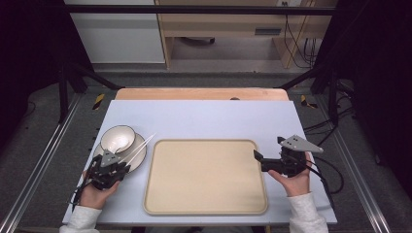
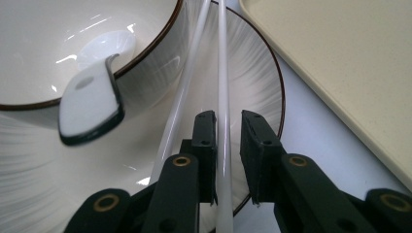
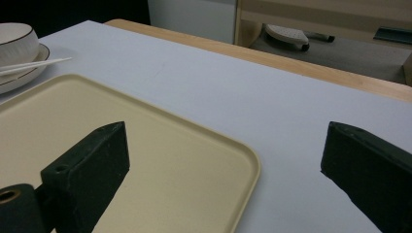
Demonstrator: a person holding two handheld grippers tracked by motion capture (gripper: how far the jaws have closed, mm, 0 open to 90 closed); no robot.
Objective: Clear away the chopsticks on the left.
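White chopstick (image 2: 223, 87) lies between the left tongs (image 2: 228, 121), barely spread; right tongs (image 3: 223, 160) wide apart

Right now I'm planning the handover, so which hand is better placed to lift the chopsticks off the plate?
Left. The left gripper already has one of the white chopsticks between its jaws over the plate, the other just outside them. The right gripper stands open across the tray, far from them.

Tray (image 1: 206, 177) bare, bowl (image 1: 118, 139) crowds left edge
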